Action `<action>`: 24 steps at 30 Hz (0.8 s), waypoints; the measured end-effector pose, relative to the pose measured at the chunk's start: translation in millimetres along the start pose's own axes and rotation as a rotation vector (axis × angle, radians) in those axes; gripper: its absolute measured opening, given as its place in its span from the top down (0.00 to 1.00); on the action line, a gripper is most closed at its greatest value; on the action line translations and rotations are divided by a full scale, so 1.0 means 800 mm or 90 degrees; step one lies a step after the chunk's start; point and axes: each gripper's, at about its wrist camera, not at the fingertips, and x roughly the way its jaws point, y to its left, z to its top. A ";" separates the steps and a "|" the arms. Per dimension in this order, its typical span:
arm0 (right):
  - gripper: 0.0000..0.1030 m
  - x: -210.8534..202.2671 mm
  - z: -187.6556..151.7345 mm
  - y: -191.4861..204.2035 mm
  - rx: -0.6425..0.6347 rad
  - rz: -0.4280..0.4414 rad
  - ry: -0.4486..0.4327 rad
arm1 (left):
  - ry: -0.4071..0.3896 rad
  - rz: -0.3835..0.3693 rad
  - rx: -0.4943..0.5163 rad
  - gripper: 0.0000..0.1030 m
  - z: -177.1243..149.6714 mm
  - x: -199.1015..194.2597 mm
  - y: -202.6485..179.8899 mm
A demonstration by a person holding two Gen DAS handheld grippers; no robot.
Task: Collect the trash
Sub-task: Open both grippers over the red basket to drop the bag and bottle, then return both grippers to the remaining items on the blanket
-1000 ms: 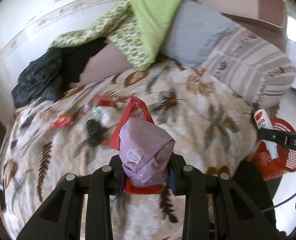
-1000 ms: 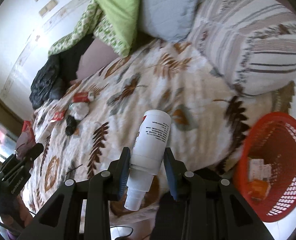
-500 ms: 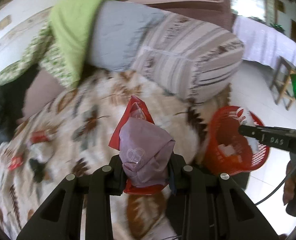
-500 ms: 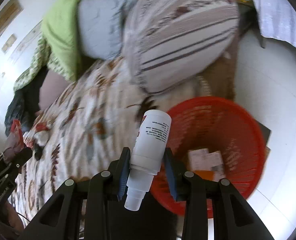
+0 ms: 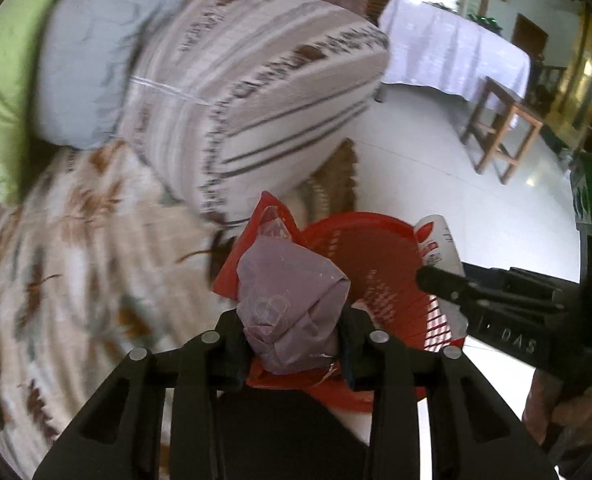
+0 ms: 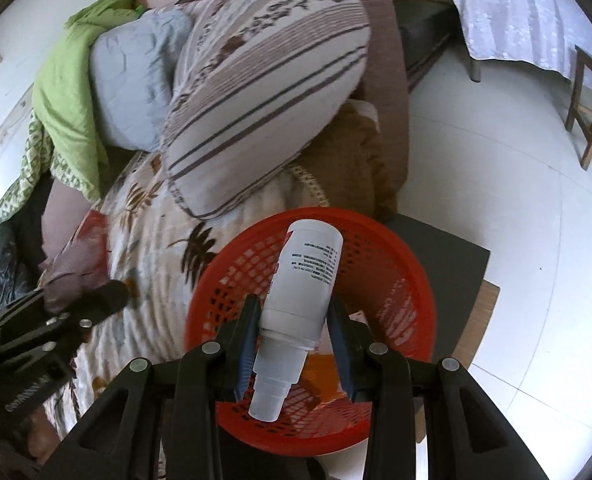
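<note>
Right wrist view: the right tongs (image 6: 294, 322) are closed on a white plastic bottle (image 6: 306, 280), cap end toward the camera, directly above the red mesh basket (image 6: 396, 276). This view alone looks into the basket, where orange and pale scraps (image 6: 322, 366) lie on the bottom, partly hidden by the bottle. It also shows the dark mat (image 6: 452, 264) under the basket on the white tiled floor, just beside the bed with its leaf-print blanket (image 6: 164, 236) and striped pillow (image 6: 264, 116). The left tongs (image 6: 56, 320) enter at the left edge, over the blanket.

The left wrist view alone shows that load clearly: the left tongs (image 5: 294, 340) have a crumpled mauve bag (image 5: 292, 308) and a red wrapper (image 5: 268, 220) between them, their jaws opening, near the basket's (image 5: 376, 240) rim on the bed side. The right tongs (image 5: 488, 300) and bottle (image 5: 436, 240) appear at the right, over the basket's far edge.
</note>
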 end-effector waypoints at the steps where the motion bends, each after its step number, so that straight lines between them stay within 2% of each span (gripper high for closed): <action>1: 0.64 0.000 0.001 -0.005 0.004 -0.001 0.001 | -0.001 -0.003 0.004 0.63 0.003 0.006 -0.005; 3: 0.64 0.001 0.002 -0.012 0.014 0.001 0.002 | 0.002 -0.009 0.018 0.53 0.006 0.015 -0.013; 5: 0.47 0.000 0.004 -0.017 0.023 0.002 0.001 | 0.001 -0.011 0.018 0.38 0.007 0.017 -0.014; 7: 0.39 -0.001 0.003 -0.017 0.024 0.001 -0.007 | -0.002 -0.010 0.008 0.33 0.005 0.013 -0.010; 12: 0.39 -0.002 0.007 -0.008 0.016 0.000 -0.015 | -0.001 0.017 -0.024 0.32 -0.002 -0.002 0.012; 17: 0.39 -0.002 0.006 0.013 -0.003 0.012 -0.017 | -0.005 0.084 -0.047 0.31 -0.023 -0.028 0.039; 22: 0.39 0.001 0.003 0.050 -0.044 0.033 -0.013 | 0.004 0.123 -0.091 0.31 -0.050 -0.051 0.075; 24: 0.39 0.002 0.001 0.069 -0.063 0.043 -0.010 | -0.003 0.154 -0.112 0.31 -0.065 -0.067 0.093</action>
